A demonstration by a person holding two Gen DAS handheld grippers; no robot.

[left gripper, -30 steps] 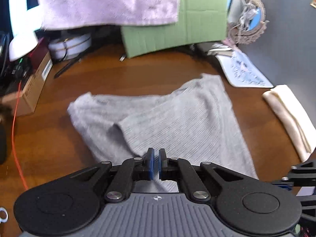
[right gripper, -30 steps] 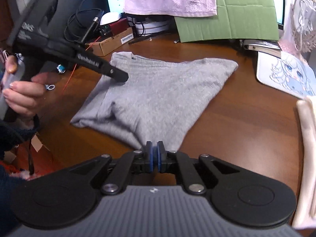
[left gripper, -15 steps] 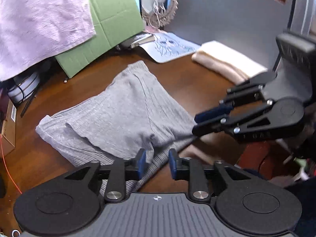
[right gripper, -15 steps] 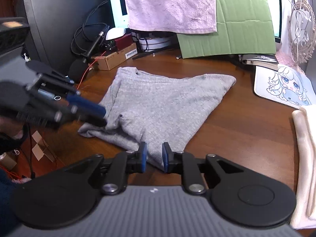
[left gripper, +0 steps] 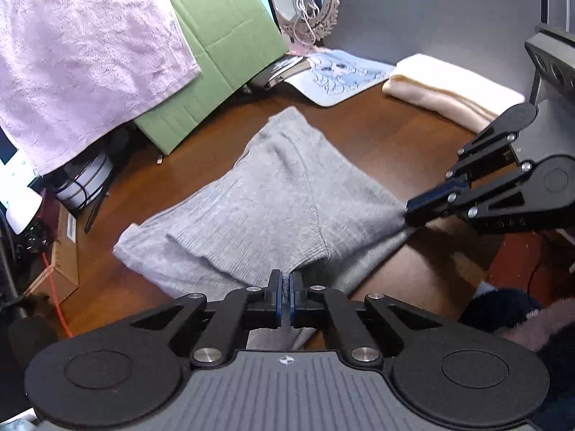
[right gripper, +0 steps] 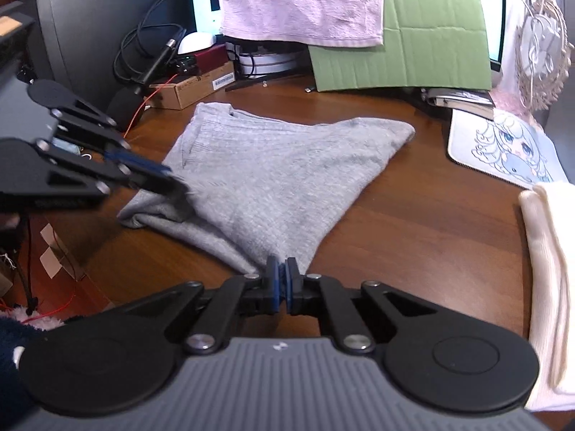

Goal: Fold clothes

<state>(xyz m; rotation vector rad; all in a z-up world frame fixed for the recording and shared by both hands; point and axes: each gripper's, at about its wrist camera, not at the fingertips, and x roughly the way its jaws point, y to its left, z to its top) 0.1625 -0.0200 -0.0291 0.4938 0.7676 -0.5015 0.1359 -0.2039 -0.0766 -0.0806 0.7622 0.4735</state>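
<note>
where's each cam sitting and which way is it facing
Left wrist: on the left gripper, angled down over the near edge of the grey garment toward the green cardboard; own fingers below, right gripper entering from the right.
Right wrist: on the right gripper, angled down across the garment's near corner toward the pink towel; left gripper enters from the left.
Shared: garment, cream cloth, both grippers shut on it.

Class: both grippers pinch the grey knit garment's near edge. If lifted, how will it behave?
The grey garment is probably floppy: it already bunches beside the left gripper. Between that and the right gripper, it would likely sag.
</note>
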